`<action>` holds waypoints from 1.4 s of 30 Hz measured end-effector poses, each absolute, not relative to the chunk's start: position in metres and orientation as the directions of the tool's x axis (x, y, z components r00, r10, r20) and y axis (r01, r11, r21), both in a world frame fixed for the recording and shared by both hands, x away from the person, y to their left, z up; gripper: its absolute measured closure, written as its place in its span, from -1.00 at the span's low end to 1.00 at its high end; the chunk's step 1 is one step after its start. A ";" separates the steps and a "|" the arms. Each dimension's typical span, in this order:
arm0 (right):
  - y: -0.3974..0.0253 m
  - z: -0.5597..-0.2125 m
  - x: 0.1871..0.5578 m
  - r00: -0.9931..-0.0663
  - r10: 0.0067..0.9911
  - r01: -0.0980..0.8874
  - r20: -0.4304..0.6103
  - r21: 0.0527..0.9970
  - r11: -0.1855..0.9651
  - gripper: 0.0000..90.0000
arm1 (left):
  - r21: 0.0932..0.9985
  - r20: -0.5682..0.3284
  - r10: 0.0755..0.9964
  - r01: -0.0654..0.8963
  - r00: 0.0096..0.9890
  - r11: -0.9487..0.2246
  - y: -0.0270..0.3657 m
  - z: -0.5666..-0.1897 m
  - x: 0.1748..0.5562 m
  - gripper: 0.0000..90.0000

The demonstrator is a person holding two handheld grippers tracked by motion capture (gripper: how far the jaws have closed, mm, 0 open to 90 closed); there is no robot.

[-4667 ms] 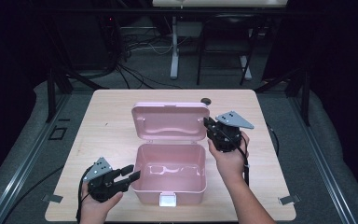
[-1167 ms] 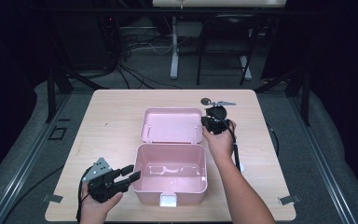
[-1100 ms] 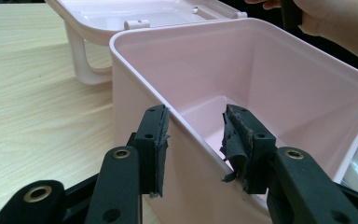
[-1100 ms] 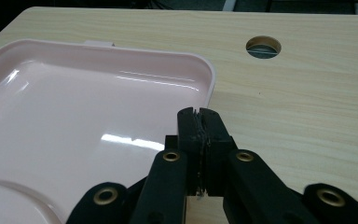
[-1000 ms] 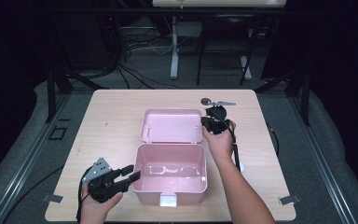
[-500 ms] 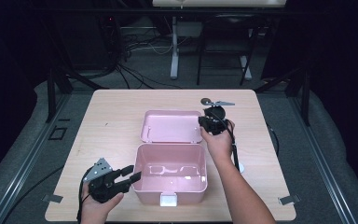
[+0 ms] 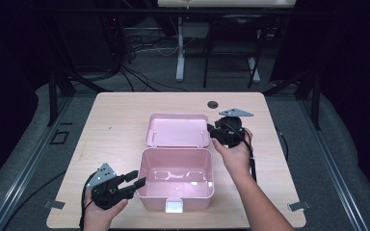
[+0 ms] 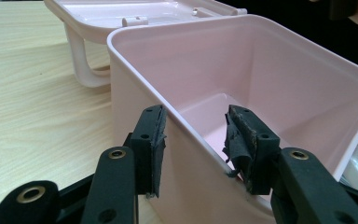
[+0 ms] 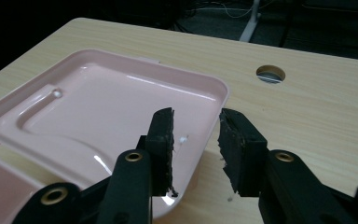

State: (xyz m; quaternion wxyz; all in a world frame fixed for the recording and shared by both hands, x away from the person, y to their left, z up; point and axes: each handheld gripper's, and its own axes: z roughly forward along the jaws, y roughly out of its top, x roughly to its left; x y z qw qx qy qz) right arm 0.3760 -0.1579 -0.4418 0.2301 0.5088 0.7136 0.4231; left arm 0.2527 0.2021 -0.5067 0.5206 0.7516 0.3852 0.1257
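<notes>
The pink box (image 7: 176,178) sat open at the frame's lower middle, its lid (image 7: 177,130) laid flat behind, the left gripper (image 7: 134,183) astride its wall, jaws parted, the right gripper (image 7: 213,133) gaping over the lid's edge, seemingly letting go; withdrawing likely came next.

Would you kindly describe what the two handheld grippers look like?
Both the left gripper and the right gripper are black, each topped by a grey three-cornered plate. Their jaws carry worn, frayed black pads and brass-coloured rivets. A black cable trails from each. Forearms are bare.
</notes>
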 end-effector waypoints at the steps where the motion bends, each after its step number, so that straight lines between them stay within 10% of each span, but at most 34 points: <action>1: -0.160 -0.442 0.372 -0.386 0.916 0.528 0.104 0.840 0.127 0.38 | 0.879 -0.214 0.710 0.449 0.671 -0.160 0.202 -0.506 0.253 0.27; 27: -0.200 -0.466 0.318 -0.420 0.907 0.516 0.035 0.831 0.207 0.13 | 0.880 -0.219 0.702 0.448 0.678 -0.158 0.206 -0.506 0.251 0.23; 42: -0.213 -0.448 0.342 -0.520 0.854 0.677 -0.015 0.601 0.423 0.03 | 0.880 -0.214 0.705 0.447 0.677 -0.162 0.204 -0.506 0.251 0.22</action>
